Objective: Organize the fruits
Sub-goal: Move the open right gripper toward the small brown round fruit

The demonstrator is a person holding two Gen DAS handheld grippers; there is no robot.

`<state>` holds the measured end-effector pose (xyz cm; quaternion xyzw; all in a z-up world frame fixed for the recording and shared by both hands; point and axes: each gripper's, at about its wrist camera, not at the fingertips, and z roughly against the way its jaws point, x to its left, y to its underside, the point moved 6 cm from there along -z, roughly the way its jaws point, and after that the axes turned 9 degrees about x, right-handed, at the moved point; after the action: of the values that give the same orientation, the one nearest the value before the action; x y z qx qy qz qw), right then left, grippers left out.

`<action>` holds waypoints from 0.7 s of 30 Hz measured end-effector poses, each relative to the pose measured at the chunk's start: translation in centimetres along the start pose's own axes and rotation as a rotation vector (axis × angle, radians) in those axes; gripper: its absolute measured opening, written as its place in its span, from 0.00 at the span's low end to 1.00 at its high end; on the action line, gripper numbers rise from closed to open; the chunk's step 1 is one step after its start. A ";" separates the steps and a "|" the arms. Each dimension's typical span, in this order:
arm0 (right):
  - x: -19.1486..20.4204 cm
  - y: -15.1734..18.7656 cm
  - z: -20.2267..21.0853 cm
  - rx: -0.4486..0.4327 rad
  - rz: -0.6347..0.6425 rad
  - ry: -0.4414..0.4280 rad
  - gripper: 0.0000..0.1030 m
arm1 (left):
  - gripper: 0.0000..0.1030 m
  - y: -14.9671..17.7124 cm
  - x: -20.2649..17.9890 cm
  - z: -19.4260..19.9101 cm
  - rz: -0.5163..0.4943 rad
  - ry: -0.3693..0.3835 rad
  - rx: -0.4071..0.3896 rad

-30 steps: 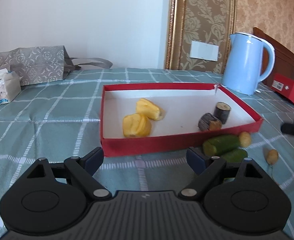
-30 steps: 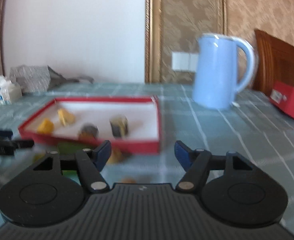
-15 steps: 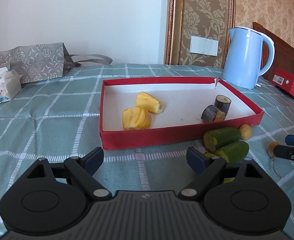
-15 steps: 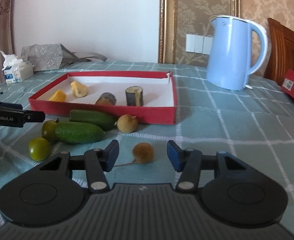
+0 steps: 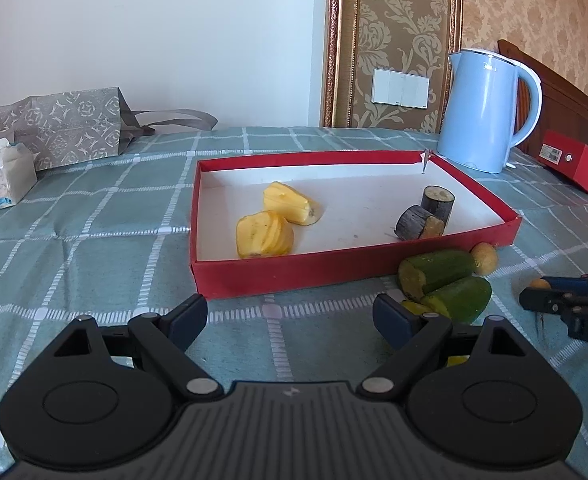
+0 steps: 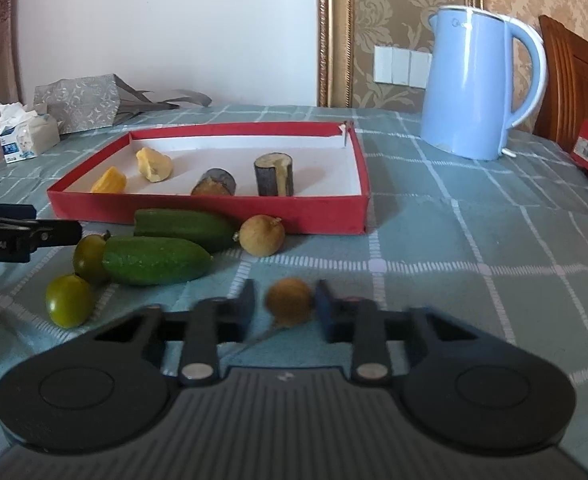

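Right gripper (image 6: 284,304), half open a second ago, has closed on the small brown longan (image 6: 288,306) at bottom centre of its view, on the tablecloth, well short of the red tray (image 6: 214,210). Grasp looks done; lift next. Left gripper (image 5: 290,312) stays wide, empty.

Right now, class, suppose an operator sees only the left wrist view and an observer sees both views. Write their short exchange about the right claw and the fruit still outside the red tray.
Operator: I only see the right claw's tip at my edge. Has it got anything?
Observer: Yes. The right claw is shut on a small brown fruit.
Operator: My own claw hides something beside the cucumber pieces. What is it?
Observer: Two green round fruits; the farther one touches the end of the nearer cucumber piece.
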<state>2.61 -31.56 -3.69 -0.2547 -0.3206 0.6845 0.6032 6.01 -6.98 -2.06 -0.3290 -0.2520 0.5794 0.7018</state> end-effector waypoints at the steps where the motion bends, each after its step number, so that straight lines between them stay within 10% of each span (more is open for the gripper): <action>1: -0.1 0.0 0.0 -0.001 -0.009 -0.005 0.24 | 0.88 0.0 0.0 0.1 0.004 0.002 -0.001; 21: -0.8 0.0 -0.1 -0.001 -0.055 -0.034 0.24 | 0.96 2.5 -4.3 2.8 -0.044 0.095 -0.022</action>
<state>2.80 -32.29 -3.78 -0.2344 -0.3381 0.6715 0.6163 1.45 -10.39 -1.99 -0.3582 -0.2316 0.5449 0.7219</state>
